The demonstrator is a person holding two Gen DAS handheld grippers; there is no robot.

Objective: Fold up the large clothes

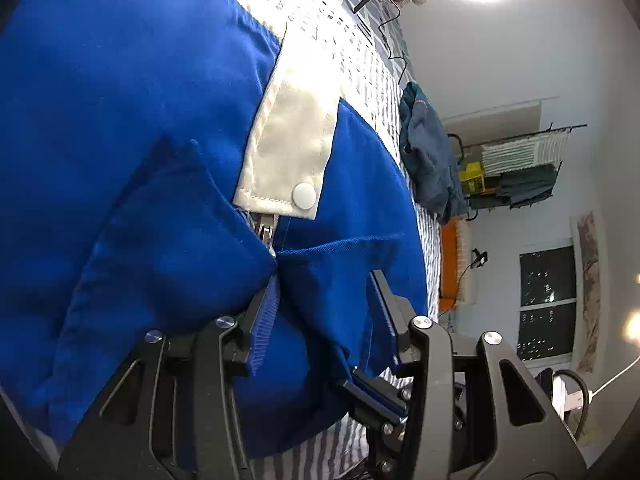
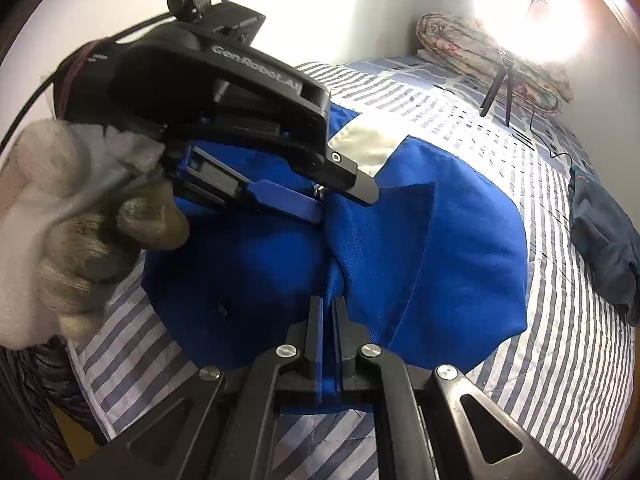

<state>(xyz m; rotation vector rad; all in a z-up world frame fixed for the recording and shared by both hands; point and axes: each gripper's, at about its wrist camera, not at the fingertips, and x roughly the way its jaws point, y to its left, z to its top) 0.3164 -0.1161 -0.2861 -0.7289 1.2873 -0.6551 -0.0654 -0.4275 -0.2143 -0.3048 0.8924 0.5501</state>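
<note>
While our right gripper [image 2: 328, 312] pinches the blue jacket [image 2: 440, 248] mid-bedspread [image 2: 560, 352], our left gripper [image 1: 324, 300] stands spread around its fabric.

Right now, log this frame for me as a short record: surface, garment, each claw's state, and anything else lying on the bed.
surface: striped bedspread
garment: blue jacket with a white placket, a snap button and a zipper, bunched on the bed
left claw: jaws apart, blue cloth lying between them, pads not pressing
right claw: shut on a fold of the blue jacket
left hand: in a white knit glove, gripping its tool
other items: dark teal garment, rolled floral quilt, tripod
</note>
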